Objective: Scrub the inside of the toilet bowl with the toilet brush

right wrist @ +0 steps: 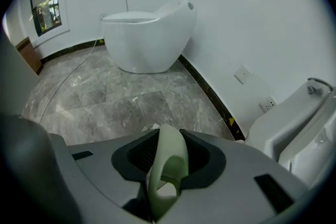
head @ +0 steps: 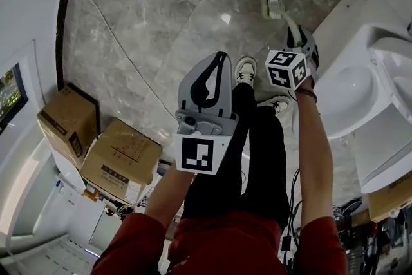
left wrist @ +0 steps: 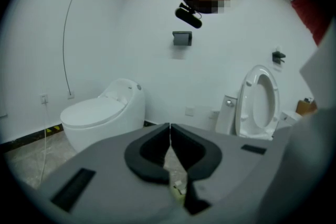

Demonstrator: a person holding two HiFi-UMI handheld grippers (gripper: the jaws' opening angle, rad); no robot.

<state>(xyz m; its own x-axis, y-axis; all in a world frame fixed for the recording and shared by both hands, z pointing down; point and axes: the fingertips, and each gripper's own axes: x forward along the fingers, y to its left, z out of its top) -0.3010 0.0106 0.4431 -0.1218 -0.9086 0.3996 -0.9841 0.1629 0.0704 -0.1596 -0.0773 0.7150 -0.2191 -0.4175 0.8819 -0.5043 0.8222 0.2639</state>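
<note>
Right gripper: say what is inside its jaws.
In the right gripper, between its jaws, stands a pale green looped plastic handle, pressed from both sides. The handle's far end is covered by the gripper's grey body, so no brush head shows there.

Bright, even indoor light w/ soft shadows; heavy fisheye warp + dark vignette at edges, close-up parts blurry.

both arms out in front, a gripper in each hand

the left gripper [left wrist: 169, 131] points nearly level, its jaws meeting at the tips with nothing between them. the right gripper [right wrist: 168, 138] tilts steeply down, its jaws clamped on a pale green handle [right wrist: 167, 168]. bare forearms [head: 312, 158] reach out of red sleeves [head: 125, 245].
</note>
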